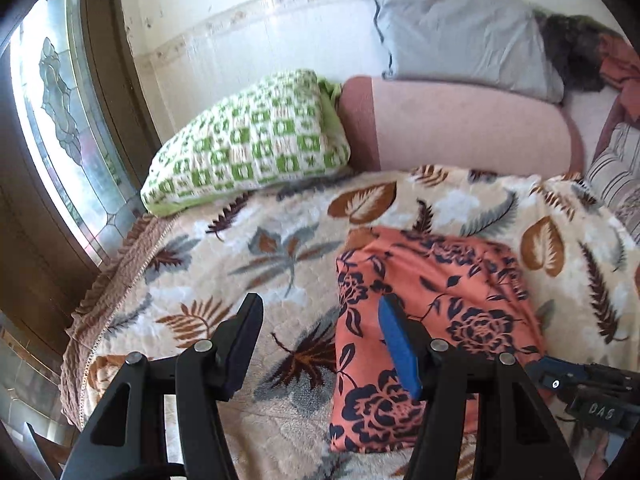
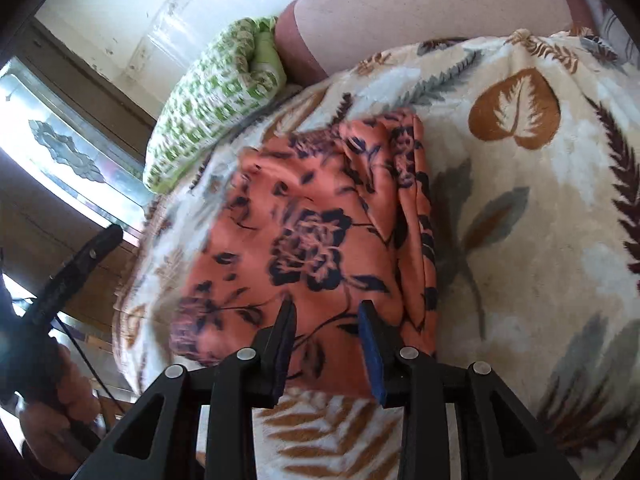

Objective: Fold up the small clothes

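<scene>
Under everything you have the leaf-print blanket (image 1: 248, 264), plush and soft, so anything pressed into it will sink and drag the pile. At its far edge sit a pink bolster (image 1: 460, 128), a grey pillow (image 1: 460, 32) and a green checked pillow (image 1: 248, 144), all well apart from your work; nothing blocks you.

The orange floral garment (image 2: 304, 216) lies on the blanket, already doubled into a rough rectangle, with a thick rolled fold along its right side. It looks light, limp and a little slick, so expect layers to slide. Take it by a near corner or by that stacked edge.

Your right gripper (image 2: 326, 344) hovers over its near edge, jaws partly open with nothing pinched. Your left gripper (image 1: 320, 344) stands about half open and empty, its right finger over the garment's left edge.
</scene>
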